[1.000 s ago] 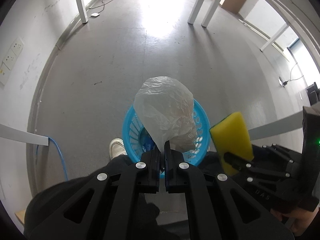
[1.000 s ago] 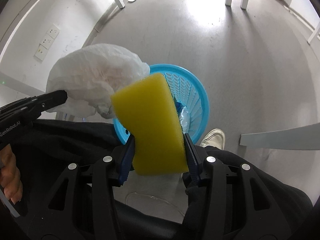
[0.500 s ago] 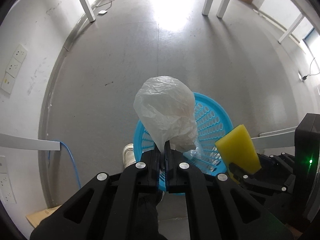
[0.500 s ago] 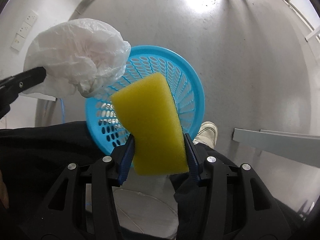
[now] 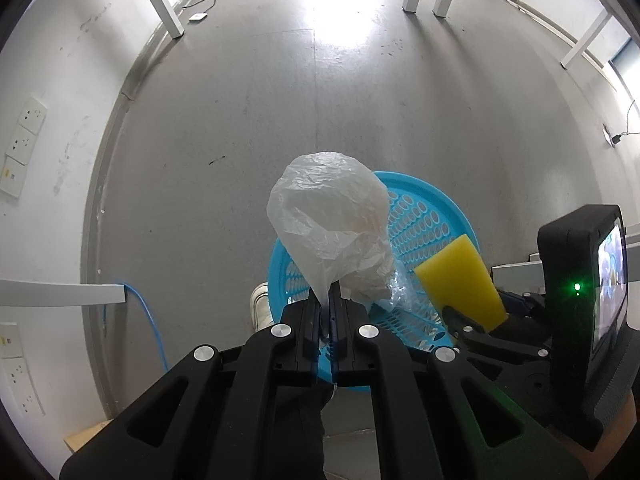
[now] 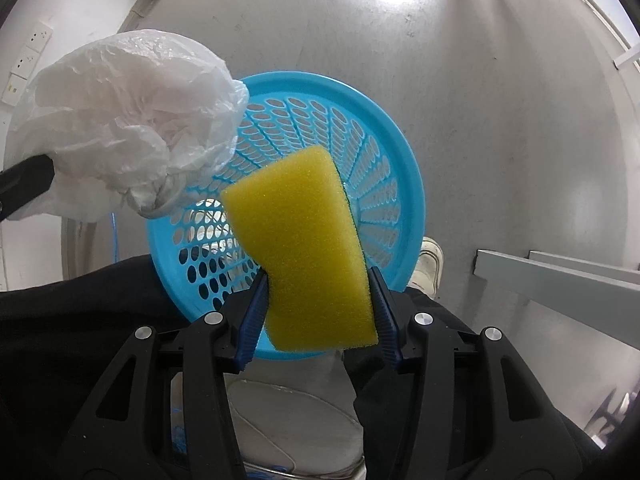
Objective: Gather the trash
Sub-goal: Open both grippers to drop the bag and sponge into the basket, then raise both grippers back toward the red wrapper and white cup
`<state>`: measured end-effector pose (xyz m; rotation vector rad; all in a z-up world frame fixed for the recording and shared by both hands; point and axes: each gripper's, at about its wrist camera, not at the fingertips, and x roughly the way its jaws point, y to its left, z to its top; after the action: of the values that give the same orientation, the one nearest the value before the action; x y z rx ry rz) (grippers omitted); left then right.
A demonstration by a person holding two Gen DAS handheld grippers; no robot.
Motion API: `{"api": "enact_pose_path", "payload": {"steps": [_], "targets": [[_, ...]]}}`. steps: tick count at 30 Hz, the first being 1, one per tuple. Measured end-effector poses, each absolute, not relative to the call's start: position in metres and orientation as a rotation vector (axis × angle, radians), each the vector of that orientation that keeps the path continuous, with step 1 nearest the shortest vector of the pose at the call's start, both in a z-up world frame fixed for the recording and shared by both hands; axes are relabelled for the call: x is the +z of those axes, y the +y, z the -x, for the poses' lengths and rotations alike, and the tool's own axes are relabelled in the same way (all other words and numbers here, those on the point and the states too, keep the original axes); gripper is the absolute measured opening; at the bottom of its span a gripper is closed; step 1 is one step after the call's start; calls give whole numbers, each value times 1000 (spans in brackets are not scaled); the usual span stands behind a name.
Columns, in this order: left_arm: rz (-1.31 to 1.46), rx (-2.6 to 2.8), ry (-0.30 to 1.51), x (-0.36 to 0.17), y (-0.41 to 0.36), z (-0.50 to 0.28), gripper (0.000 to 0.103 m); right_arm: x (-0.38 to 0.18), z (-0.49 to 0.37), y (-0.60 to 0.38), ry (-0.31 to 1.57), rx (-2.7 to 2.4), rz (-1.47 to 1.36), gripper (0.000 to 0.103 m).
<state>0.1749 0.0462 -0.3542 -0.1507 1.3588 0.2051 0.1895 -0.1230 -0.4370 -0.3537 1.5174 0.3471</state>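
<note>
Left gripper (image 5: 329,304): jaws pinched tight on the neck of a crumpled white plastic bag (image 5: 332,224), bag ballooning out beyond the fingertips and hanging over the near-left part of a round blue basket (image 5: 436,216). Pointed steeply down at the grey floor (image 5: 240,120). Wall sockets (image 5: 24,136) at far left, a blue cable (image 5: 152,332) running down beside the wall, white table legs (image 5: 160,0) further off.

Basket standing on the floor, perforated sides, something clear and crinkled lying inside, possibly plastic film; too hidden behind the bag to tell for certain. A pale shoe (image 5: 260,304) just beside the basket's left edge in the left view.

Right gripper (image 6: 318,300): jaws about half spread, blue pads (image 6: 254,312) pressed against both long sides of a yellow sponge (image 6: 304,240). Sponge upright between the pads, held directly above the basket's opening, not touching the rim. Bag visible up and to the left of the sponge, overlapping the basket's edge. Dark trousers (image 6: 60,320) below, a grey table bar (image 6: 560,276) at right.
</note>
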Motion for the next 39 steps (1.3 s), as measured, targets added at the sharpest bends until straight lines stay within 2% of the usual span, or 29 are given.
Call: {"api": "enact_pose_path", "payload": {"steps": [3, 6, 8, 10, 23, 29, 33, 35, 39], "targets": [[150, 204, 1362, -355, 46, -175, 3, -435, -189, -125, 1514, 351, 339, 49], [153, 197, 1365, -355, 44, -175, 9, -436, -190, -128, 1526, 353, 321, 52], [148, 191, 1359, -354, 43, -175, 27, -434, -191, -129, 1518, 350, 316, 57], [148, 195, 1349, -353, 43, -174, 28, -435, -192, -130, 1509, 341, 314, 62], [194, 222, 1324, -345, 47, -167, 28, -414, -185, -139, 1499, 352, 248, 65], [185, 221, 1303, -338, 43, -158, 28, -392, -169, -141, 1437, 344, 312, 67], [224, 220, 1297, -329, 44, -147, 33, -373, -157, -147, 1401, 360, 298, 67], [231, 217, 1287, -324, 42, -140, 39, -361, -146, -148, 1383, 395, 293, 68], [230, 217, 1238, -307, 36, -123, 41, -338, -125, -152, 1322, 434, 297, 73]]}}
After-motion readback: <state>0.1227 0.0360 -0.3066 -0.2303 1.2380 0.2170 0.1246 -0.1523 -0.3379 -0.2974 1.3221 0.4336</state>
